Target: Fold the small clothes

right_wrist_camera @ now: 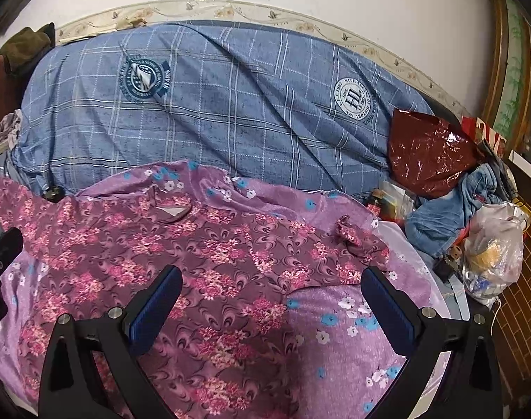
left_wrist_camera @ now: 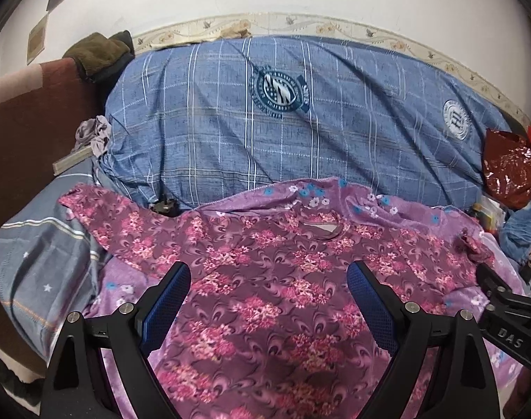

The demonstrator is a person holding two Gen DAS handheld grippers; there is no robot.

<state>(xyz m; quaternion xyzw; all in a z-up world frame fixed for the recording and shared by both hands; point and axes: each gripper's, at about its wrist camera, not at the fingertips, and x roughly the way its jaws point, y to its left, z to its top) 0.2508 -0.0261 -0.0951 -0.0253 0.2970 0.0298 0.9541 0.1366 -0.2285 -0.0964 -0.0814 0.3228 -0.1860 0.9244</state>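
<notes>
floral shirt (left_wrist_camera: 265, 279) flat, frame centre | left gripper (left_wrist_camera: 269, 293) fingers wide apart, empty | right gripper (right_wrist_camera: 272, 296) likewise

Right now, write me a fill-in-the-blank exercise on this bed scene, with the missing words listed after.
1. The floral shirt lies spread out on a lilac flowered ____.
2. Both the left gripper and the right gripper have their jaws ____.
3. The checked blue quilt bears two round ____.
4. Right of that quilt sits a shiny dark red ____.

Missing words: sheet; open; emblems; bag
</notes>
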